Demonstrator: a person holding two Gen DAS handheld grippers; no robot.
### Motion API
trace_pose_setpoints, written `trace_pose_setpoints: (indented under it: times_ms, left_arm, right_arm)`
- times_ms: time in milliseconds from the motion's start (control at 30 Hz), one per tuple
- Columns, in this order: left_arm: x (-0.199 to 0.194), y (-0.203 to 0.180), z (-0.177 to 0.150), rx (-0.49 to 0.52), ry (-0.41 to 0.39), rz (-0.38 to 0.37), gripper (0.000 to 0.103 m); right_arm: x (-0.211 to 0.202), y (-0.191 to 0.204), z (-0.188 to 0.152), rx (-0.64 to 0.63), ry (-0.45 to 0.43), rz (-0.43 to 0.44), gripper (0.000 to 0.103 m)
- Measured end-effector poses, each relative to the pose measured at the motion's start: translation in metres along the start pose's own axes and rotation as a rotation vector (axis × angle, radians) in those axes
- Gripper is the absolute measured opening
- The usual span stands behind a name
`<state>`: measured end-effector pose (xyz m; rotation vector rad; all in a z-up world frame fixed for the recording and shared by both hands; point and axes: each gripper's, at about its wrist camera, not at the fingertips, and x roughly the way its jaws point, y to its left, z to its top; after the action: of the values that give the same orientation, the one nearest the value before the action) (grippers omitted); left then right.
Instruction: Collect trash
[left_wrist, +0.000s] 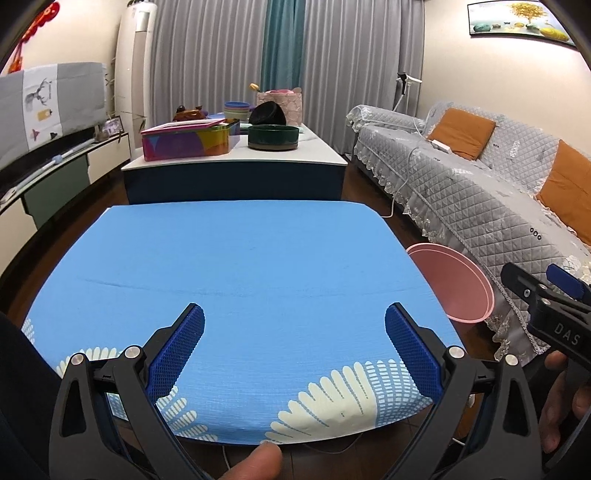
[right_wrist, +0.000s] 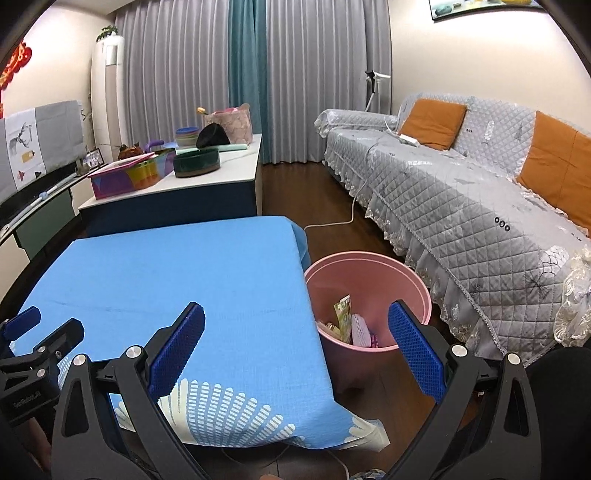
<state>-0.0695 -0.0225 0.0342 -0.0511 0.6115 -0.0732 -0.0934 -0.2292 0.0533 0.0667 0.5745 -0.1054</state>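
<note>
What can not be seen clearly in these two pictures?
- Pink bin, left wrist view: the table edge hides its inside.
- Trash in the bin, right wrist view: the right claw covers part of it; the pieces are too small to name.
- Bin bottom: hidden by its own wall in both views.

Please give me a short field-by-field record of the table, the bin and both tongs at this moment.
table: blue cloth with white pattern at near edge, no trash visible on it
bin: pink bin on the floor, right of the table, beside the sofa
bin contents: wrappers and paper scraps inside
left tongs: open, empty, over the table's near edge
right tongs: open, empty, over the table's right edge and the bin
</note>
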Motion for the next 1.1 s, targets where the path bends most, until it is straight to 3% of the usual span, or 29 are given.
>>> trace_pose_setpoints:
  times_ms: [1100]
  left_arm:
    - [0.005, -0.006, -0.003, 0.004, 0.01, -0.002, 0.095]
  right_arm:
    - [0.01, 0.0, -0.002, 0.008, 0.024, 0.006, 0.098]
